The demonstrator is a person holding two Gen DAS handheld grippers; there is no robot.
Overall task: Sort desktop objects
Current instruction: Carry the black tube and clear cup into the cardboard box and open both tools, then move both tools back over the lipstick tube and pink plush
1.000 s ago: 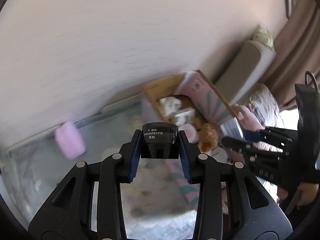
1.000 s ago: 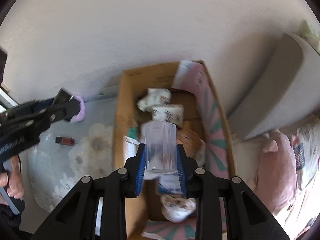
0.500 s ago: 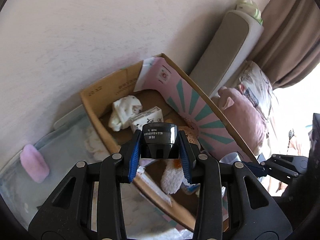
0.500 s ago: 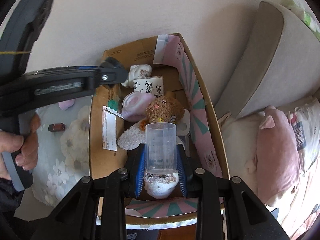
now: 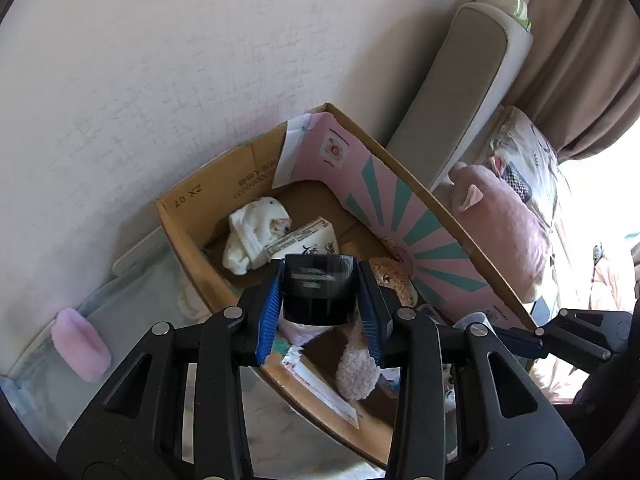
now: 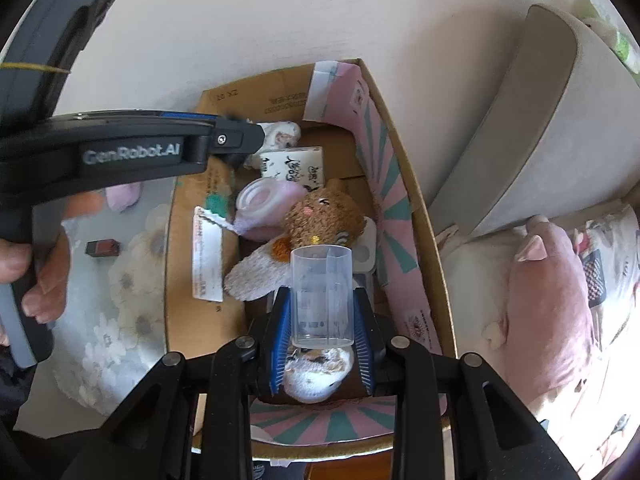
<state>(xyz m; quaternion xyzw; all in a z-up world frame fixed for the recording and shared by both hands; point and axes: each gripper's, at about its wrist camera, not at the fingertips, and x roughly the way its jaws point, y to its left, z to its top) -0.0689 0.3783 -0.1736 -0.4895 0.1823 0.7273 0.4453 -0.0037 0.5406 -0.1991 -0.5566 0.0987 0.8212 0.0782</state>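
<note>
My left gripper (image 5: 319,294) is shut on a black cylindrical jar (image 5: 318,300) and hangs over the left wall of an open cardboard box (image 5: 188,236) lined in pink and teal. My right gripper (image 6: 322,304) is shut on a clear plastic cup (image 6: 322,292) held upright above the box's (image 6: 178,280) near end. In the box lie a brown plush toy (image 6: 326,218), a tissue pack (image 6: 294,166), a white cloth (image 5: 256,232) and a pink-lidded tub (image 6: 264,204). The right wrist view shows the left gripper's fingers (image 6: 236,142) over the box's far left corner.
A pink soft object (image 5: 80,344) and a small dark red item (image 6: 103,248) lie on the floral tablecloth (image 6: 120,320) left of the box. A grey cushion (image 6: 540,120) and a pink pillow (image 6: 548,304) sit to the right. The wall is close behind.
The left gripper swung with the black jar from above the tablecloth to over the box. The right gripper sank a little over the box with the cup. Both grips are unchanged.
</note>
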